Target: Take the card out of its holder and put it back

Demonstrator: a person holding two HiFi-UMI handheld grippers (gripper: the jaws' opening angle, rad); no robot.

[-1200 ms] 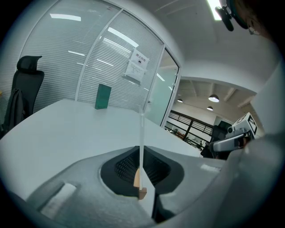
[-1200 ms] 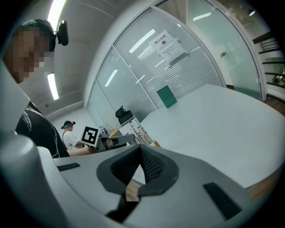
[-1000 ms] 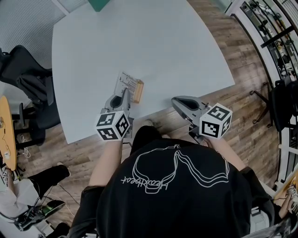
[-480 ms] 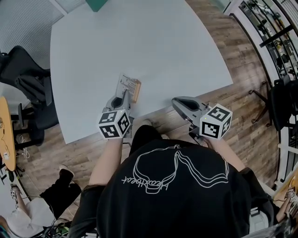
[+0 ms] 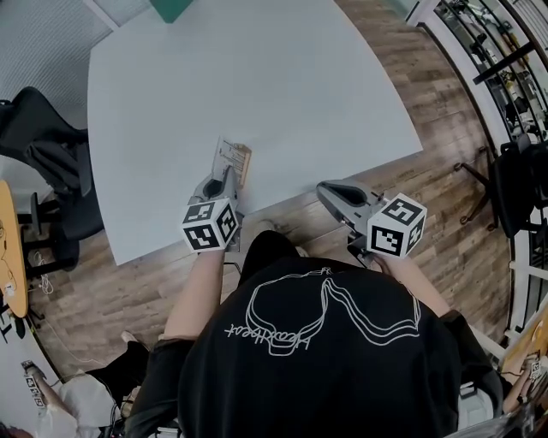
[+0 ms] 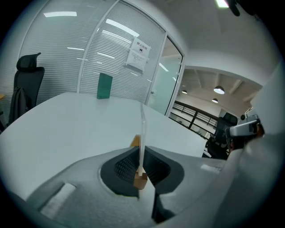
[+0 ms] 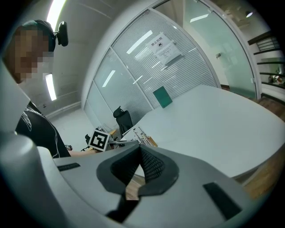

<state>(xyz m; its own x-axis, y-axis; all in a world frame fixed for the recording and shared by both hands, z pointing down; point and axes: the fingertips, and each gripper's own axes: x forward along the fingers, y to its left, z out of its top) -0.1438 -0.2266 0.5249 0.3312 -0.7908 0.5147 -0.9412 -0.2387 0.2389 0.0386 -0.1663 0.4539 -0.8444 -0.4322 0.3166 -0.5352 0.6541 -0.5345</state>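
Observation:
A clear printed card (image 5: pixel 228 156) stands in a wooden holder (image 5: pixel 244 168) near the front edge of the white table (image 5: pixel 257 77). My left gripper (image 5: pixel 224 176) reaches it from the near side. In the left gripper view the card (image 6: pixel 142 133) runs edge-on between the jaws, with the holder's wooden end (image 6: pixel 140 180) at their base, and the left gripper (image 6: pixel 140 153) is shut on the card. My right gripper (image 5: pixel 330 190) hovers over the table's front edge to the right, shut with nothing in it (image 7: pixel 138 151). From there the card (image 7: pixel 141 135) shows at the left.
A green object (image 5: pixel 171 7) stands at the table's far edge. A black office chair (image 5: pixel 38 137) is beyond the left side. Wooden floor surrounds the table, with racks (image 5: pixel 505 51) at the right. Another person (image 5: pixel 77 402) sits on the floor at lower left.
Both grippers and the card keep their places; the view has only shifted a little. The person on the floor at lower left has moved down and further out of view.

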